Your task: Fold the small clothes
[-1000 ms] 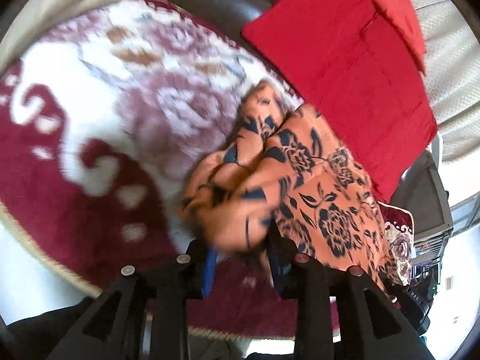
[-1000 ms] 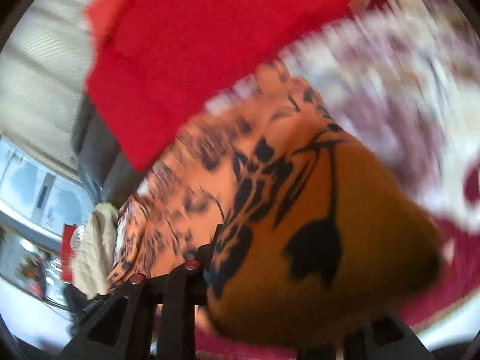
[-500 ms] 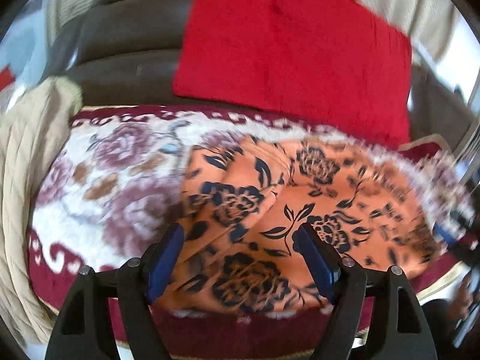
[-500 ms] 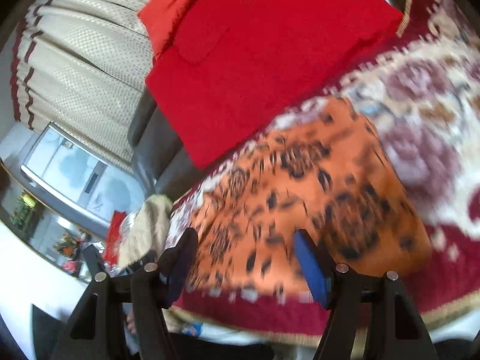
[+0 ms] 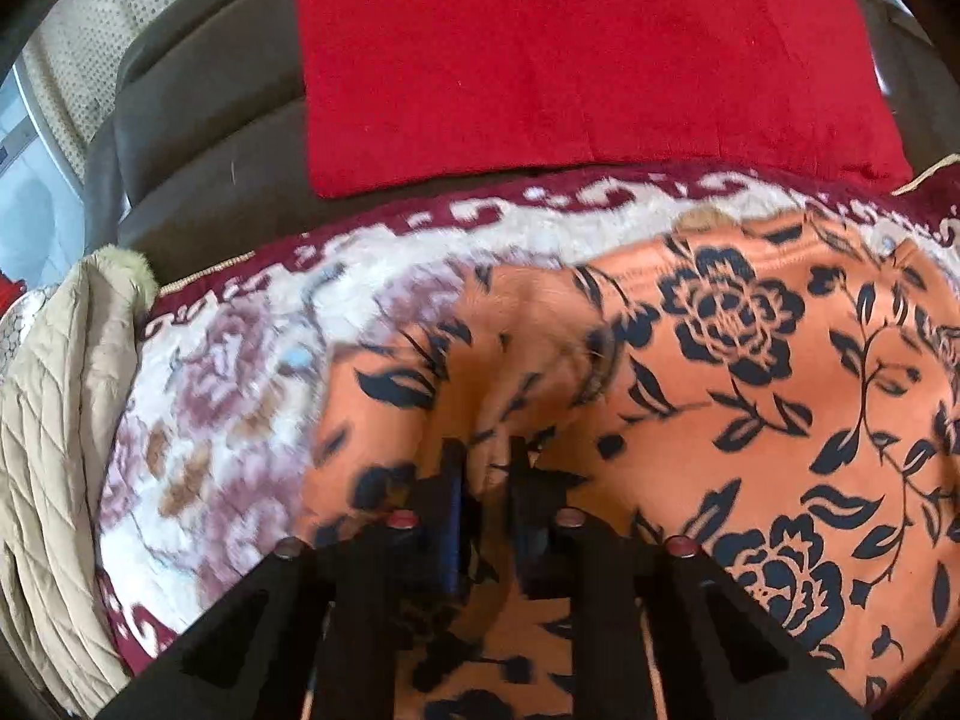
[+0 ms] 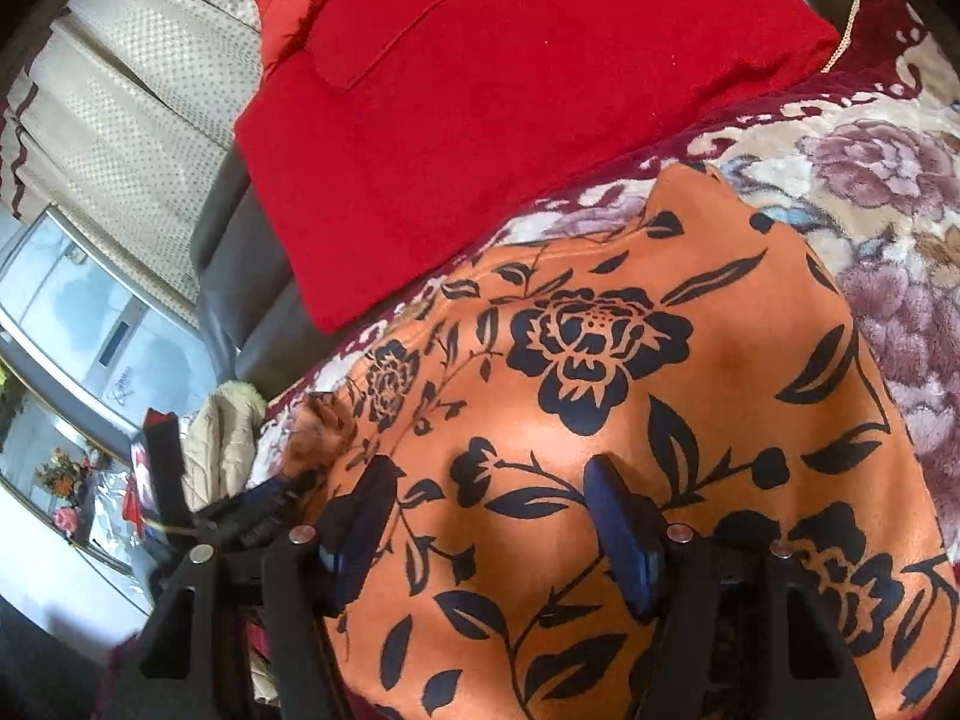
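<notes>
An orange garment with black flowers (image 5: 750, 396) lies spread on a floral blanket (image 5: 228, 372). My left gripper (image 5: 486, 474) is shut on a bunched fold at the garment's left part. In the right wrist view the same garment (image 6: 630, 348) lies flat and fills the lower frame. My right gripper (image 6: 492, 480) is open just above it, its blue pads apart and holding nothing. The left gripper (image 6: 264, 504) shows at the garment's far left edge in that view.
A red cushion (image 5: 570, 54) leans on the dark sofa back (image 5: 198, 120) behind the blanket. A beige quilted jacket (image 5: 54, 450) lies at the left. Cream curtains (image 6: 120, 90) and a window (image 6: 78, 312) are beyond the sofa.
Both grippers let go of the garment and it spread flat. My left gripper then came down and shut on a fold at its left part. My right gripper stays open, closer to the cloth.
</notes>
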`<state>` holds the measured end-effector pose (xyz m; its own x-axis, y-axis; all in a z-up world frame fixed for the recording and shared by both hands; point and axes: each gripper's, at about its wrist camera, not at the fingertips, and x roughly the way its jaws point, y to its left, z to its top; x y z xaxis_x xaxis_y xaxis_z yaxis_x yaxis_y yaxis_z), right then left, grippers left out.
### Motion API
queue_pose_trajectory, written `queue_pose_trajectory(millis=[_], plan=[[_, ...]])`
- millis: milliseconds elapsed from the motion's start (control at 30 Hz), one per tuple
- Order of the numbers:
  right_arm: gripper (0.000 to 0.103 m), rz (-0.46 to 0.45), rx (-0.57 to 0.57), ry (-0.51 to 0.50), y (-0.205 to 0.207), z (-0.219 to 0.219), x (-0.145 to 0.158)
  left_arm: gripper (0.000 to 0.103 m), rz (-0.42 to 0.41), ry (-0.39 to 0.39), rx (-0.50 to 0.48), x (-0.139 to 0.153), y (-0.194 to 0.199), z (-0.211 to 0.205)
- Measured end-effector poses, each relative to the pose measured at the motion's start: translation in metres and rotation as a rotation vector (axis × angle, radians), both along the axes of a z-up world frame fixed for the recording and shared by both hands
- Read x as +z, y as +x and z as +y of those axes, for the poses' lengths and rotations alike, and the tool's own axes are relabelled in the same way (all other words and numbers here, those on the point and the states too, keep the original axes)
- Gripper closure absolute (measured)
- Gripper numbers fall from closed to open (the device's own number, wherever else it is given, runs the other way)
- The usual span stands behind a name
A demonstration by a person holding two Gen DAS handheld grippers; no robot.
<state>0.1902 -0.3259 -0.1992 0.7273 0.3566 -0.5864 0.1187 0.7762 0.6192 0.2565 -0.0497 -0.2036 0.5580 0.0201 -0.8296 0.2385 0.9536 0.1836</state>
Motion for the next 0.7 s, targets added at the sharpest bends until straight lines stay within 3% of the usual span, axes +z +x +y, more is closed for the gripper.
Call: queue_pose_trajectory(millis=[100,200,333,400,500,700], plan=[[0.034,-0.002,0.011,-0.082,-0.001,0.010,0.005,0.092,-0.039,-0.014,0.036,0.024,0.012,0.027],[0.034,0.010,0.012,-0.195,0.003,0.026,0.006,0.089,-0.045,-0.071,0.157,0.049,0.030,0.077],[0.033,0.024,0.002,-0.311,0.006,0.043,0.007,0.080,-0.078,-0.054,0.329,0.074,0.024,0.133],[0.033,0.035,-0.006,-0.353,0.008,0.048,0.007,0.068,-0.091,-0.067,0.302,0.079,0.007,0.133],[0.033,0.051,-0.019,-0.402,0.011,0.055,0.008,0.050,-0.100,-0.060,0.185,0.076,-0.026,0.111],[0.033,0.081,-0.032,-0.497,0.013,0.066,0.008,0.046,-0.054,-0.155,0.039,0.050,-0.078,0.070]])
